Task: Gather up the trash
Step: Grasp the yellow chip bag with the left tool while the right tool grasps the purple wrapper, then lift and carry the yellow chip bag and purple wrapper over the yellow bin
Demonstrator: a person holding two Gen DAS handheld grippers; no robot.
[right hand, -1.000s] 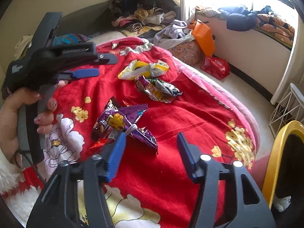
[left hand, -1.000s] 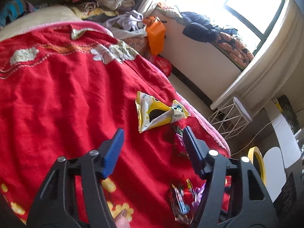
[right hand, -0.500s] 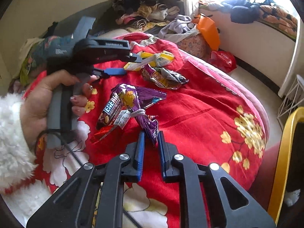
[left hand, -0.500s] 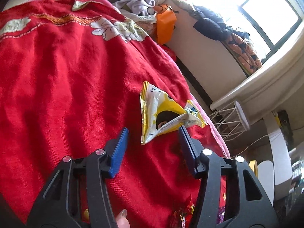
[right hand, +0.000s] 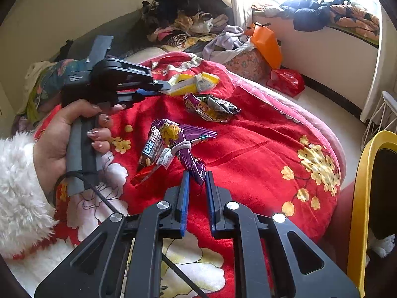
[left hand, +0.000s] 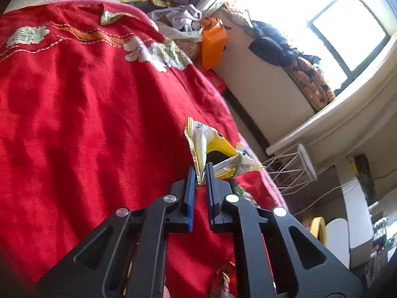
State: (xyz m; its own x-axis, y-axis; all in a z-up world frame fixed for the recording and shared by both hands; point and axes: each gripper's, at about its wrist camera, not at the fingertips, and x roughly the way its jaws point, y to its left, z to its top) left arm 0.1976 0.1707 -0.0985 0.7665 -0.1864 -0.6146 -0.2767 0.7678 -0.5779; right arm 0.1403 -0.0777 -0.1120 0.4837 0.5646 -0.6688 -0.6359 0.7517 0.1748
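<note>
On the red flowered blanket (right hand: 250, 149) lie three snack wrappers. My left gripper (left hand: 200, 172) is shut on the near edge of the yellow and white wrapper (left hand: 211, 146). From the right wrist view the left gripper (right hand: 161, 88) is held by a hand with a fluffy white sleeve, and it pinches the yellow wrapper (right hand: 196, 82). My right gripper (right hand: 197, 177) is shut on the tail of the purple wrapper (right hand: 173, 136), which has a band knotted round its middle. A crumpled purple and silver wrapper (right hand: 213, 106) lies loose between the two.
Clothes (right hand: 188, 22) are piled at the head of the bed. An orange bag (right hand: 268, 44) and a red bag (right hand: 286, 80) sit on the floor beside it. A yellow chair frame (right hand: 359, 186) stands at the right and a white wire rack (left hand: 295, 166) under the window ledge.
Both grippers have shut. The left one moved up to the yellow wrapper and closed on its edge. The right one closed on the purple wrapper's tail half a second ago and still holds it.
</note>
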